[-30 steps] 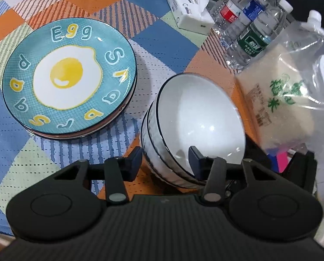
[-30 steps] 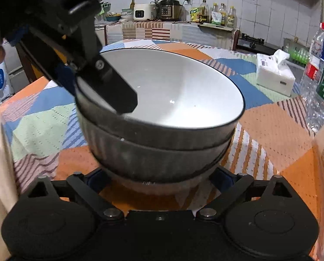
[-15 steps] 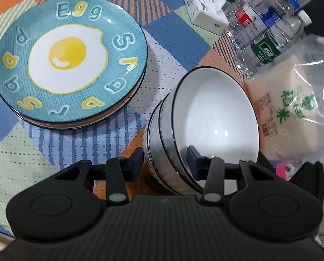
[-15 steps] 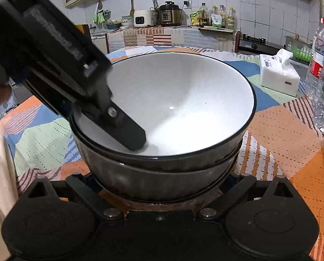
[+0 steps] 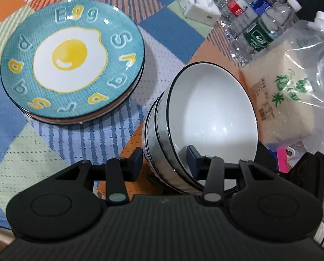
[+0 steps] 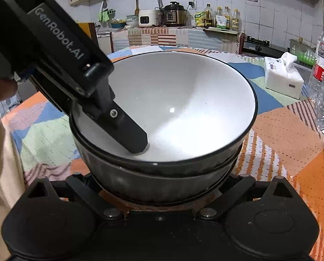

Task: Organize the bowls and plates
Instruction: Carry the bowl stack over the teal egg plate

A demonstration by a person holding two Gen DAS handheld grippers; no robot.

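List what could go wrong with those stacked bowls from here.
1. The left tool pinches only the rims of the stacked bowls, which hang tilted; they could slip or separate.
2. The rice bag and water bottles crowd one side; a swing could knock them.
3. Set down hard near the egg plates, the bowls might chip.

The stack of plates [image 5: 71,58] lies on the tablecloth [image 5: 172,30] in the upper left of the left wrist frame. The nested bowls [image 5: 207,117] sit right of it, near the centre, tilted. One finger [image 5: 137,162] of the left gripper [image 5: 165,161] is outside the bowl wall and the other is inside the top bowl. The bag of rice [image 5: 292,91] lies right of the bowls, at the right edge. The water bottles [image 5: 257,21] lie above the bag, in the upper right, and the tissue pack [image 5: 196,0] is left of them, at the top. In the right wrist frame the bowls fill the centre, just above the right gripper [image 6: 162,187].
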